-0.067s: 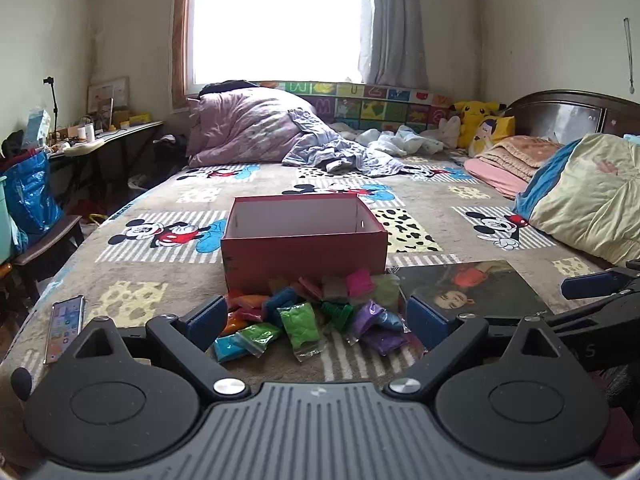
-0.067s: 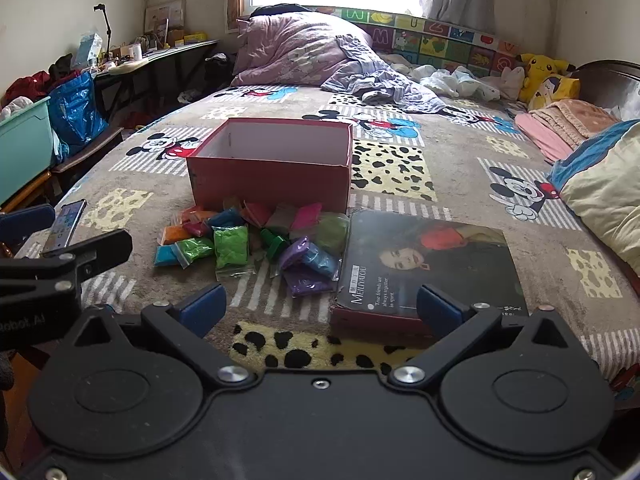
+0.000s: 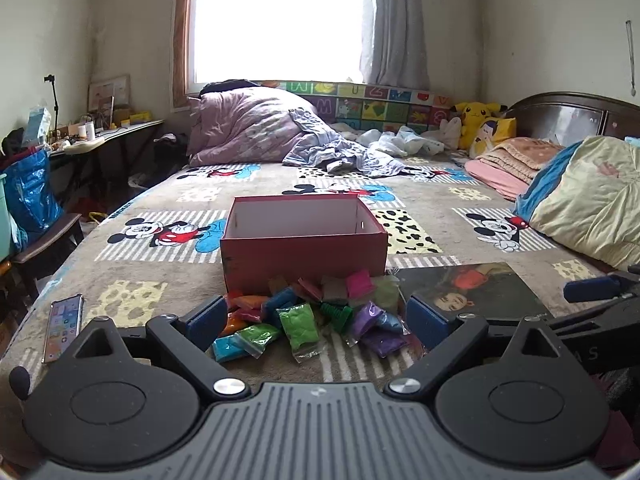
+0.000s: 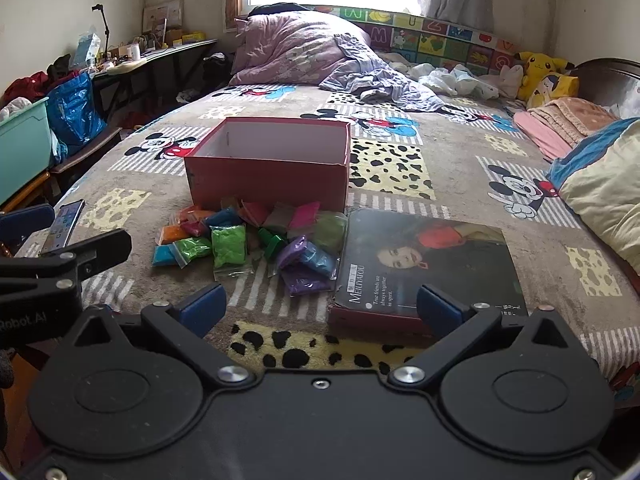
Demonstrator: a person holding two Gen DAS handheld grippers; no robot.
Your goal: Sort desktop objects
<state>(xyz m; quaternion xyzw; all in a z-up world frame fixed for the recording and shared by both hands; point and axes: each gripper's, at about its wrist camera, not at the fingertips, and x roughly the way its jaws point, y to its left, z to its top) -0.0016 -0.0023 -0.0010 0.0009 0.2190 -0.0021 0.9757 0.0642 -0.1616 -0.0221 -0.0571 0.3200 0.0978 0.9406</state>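
An open red box (image 3: 304, 252) (image 4: 268, 174) stands empty on the bed. Several small bags of coloured clay lie in a pile (image 3: 308, 320) (image 4: 256, 240) in front of it. A bright green bag (image 3: 299, 326) (image 4: 228, 245) lies at the pile's front. The box lid with a portrait (image 3: 472, 292) (image 4: 428, 264) lies flat to the right of the pile. My left gripper (image 3: 316, 318) is open and empty, just short of the pile. My right gripper (image 4: 320, 306) is open and empty, near the lid's front edge.
A phone (image 3: 64, 328) (image 4: 64, 226) lies near the bed's left edge. Quilts and pillows (image 3: 588, 200) are at the right, a purple duvet (image 3: 252, 128) at the back. A chair and blue bag (image 4: 74, 114) stand left of the bed.
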